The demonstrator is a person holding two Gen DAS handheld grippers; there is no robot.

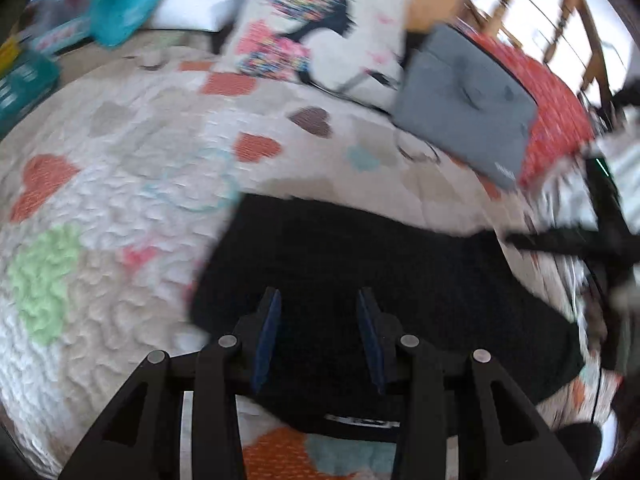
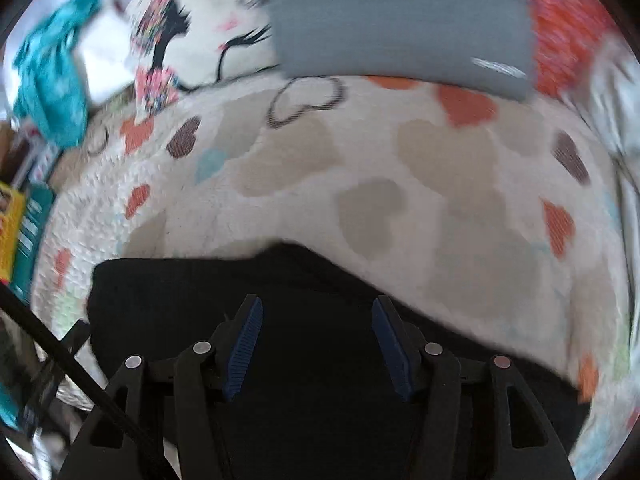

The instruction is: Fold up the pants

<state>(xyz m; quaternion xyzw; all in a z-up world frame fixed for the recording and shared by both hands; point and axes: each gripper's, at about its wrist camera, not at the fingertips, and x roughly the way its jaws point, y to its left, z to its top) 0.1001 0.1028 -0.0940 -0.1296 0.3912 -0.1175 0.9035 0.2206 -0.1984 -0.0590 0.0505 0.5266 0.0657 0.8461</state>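
Note:
The black pants [image 1: 360,264] lie flat on a white heart-patterned bedspread [image 1: 120,200], as a folded dark slab. My left gripper [image 1: 319,300] is open and empty, its blue pads hovering over the near part of the pants. In the right wrist view the pants [image 2: 192,292] fill the lower half of the frame. My right gripper [image 2: 317,308] is open and empty above them, near their far edge. Both views are motion-blurred.
A grey cushion [image 1: 464,100] and a printed pillow [image 1: 320,28] lie at the far side of the bed, with a red patterned cloth [image 1: 560,112] beside them. A teal garment [image 1: 116,4] and boxes [image 2: 24,220] sit at the left. A black tripod leg [image 1: 580,236] shows at right.

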